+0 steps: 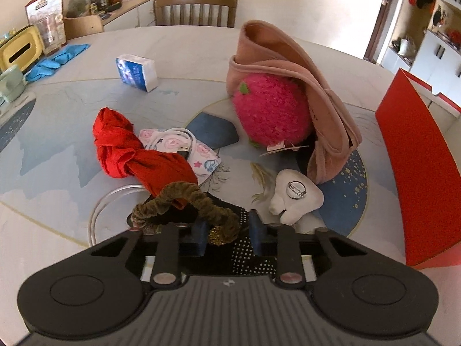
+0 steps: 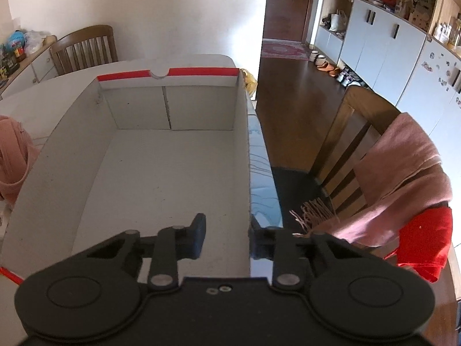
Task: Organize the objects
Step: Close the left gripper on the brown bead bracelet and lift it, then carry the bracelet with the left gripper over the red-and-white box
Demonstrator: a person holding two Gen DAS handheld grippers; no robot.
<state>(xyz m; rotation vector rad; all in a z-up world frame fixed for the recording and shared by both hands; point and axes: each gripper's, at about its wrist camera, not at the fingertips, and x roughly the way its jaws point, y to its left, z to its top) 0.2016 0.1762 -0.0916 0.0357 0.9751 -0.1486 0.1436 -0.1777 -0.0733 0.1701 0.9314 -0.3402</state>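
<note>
In the left wrist view my left gripper [image 1: 227,233] is shut on a black white-dotted cloth [image 1: 242,256]. The end of an olive scrunchie [image 1: 184,196] is caught between the pads too. Just beyond lie a knotted red cloth [image 1: 124,150], a white tooth-shaped cushion [image 1: 296,199] with a pin on it, and a pink plush strawberry [image 1: 270,109] under a pink fabric piece [image 1: 288,57]. In the right wrist view my right gripper [image 2: 227,236] straddles the right wall [image 2: 242,144] of the red-and-white box. One pad is inside and stands off the wall; the other is outside against it.
A tissue pack [image 1: 137,72], a patterned packet with a white cable [image 1: 178,144], blue gloves [image 1: 54,60] and a clear ring [image 1: 98,213] lie on the table. The box's red side [image 1: 415,173] stands at the right. A chair with a pink scarf [image 2: 403,173] is beside the table edge.
</note>
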